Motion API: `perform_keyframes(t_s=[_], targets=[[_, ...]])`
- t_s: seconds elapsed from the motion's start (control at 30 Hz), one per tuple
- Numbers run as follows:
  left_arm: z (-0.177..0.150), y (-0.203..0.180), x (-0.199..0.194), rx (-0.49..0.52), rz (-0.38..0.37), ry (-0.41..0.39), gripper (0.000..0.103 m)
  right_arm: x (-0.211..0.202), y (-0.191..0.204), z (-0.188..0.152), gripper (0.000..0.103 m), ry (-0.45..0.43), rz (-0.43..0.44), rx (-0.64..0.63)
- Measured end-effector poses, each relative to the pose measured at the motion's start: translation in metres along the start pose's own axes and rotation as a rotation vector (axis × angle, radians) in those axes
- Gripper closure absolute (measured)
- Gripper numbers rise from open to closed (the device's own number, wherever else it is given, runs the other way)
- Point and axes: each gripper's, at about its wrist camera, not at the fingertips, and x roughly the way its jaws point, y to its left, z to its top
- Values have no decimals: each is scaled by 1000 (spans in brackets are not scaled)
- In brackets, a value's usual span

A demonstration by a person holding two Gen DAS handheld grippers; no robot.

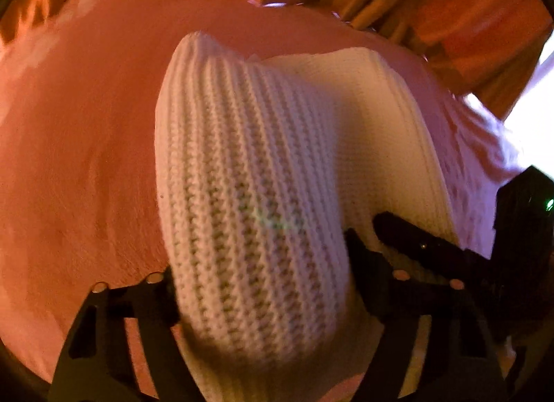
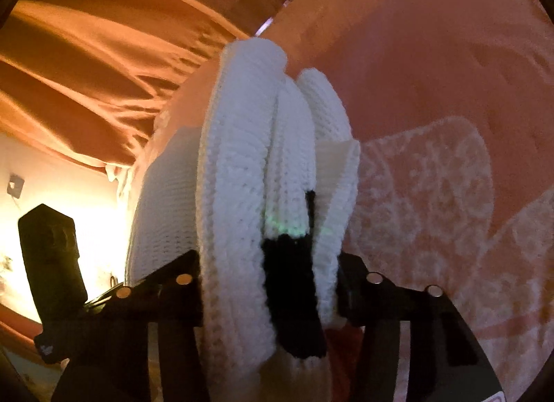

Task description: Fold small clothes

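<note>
Knitwear filled the middle of both views: a white ribbed garment (image 1: pixel 249 166), bunched and folded on itself, lay on a pink bed cover (image 1: pixel 86 125) and rose up between the fingers of each tool. In the right wrist view the same white knit (image 2: pixel 239 166) hung in several thick folds with a black band (image 2: pixel 291 294) of knitting near its lower edge, and it hid most of what lay straight ahead. Beside it to the right a pink lace-patterned cloth (image 2: pixel 432 194) lay flat on the cover, touching the white folds.

The left gripper (image 1: pixel 261 284) pointed steeply down at the bed, its black fingers (image 1: pixel 152 298) set on either side of a fat roll of the knit; the fabric filled the gap and pressed against both inner faces, so the tool was clamped on the garment at a middling width. The right gripper (image 2: pixel 268 284) also tilted downward, and its fingers (image 2: pixel 183 294) squeezed the gathered folds and the black band between them in the same way. From the left wrist view the right tool's dark body (image 1: pixel 519 229) showed at the right edge, one of its fingers resting against the knit; from the right wrist view the left tool's dark body (image 2: pixel 52 263) stood at the lower left.

The cover (image 2: pixel 432 56) looked soft and slightly rumpled. Behind the bed hung orange curtains (image 2: pixel 86 73) in heavy pleats, and a bright pale wall (image 2: pixel 69 180) glowed below them at the left.
</note>
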Motion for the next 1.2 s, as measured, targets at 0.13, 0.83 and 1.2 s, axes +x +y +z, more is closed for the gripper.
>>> perform_keyframes(t_s=[0.13, 0.83, 1.2], targets=[[-1, -20, -18, 98, 46, -38, 46, -23, 12, -2, 54, -51, 10, -37], [-12, -93, -173, 299, -123, -334, 49, -210, 86, -40, 54, -462, 26, -135], [-11, -79, -304, 382, -145, -664, 49, -279, 198, -54, 54, -665, 96, -367]])
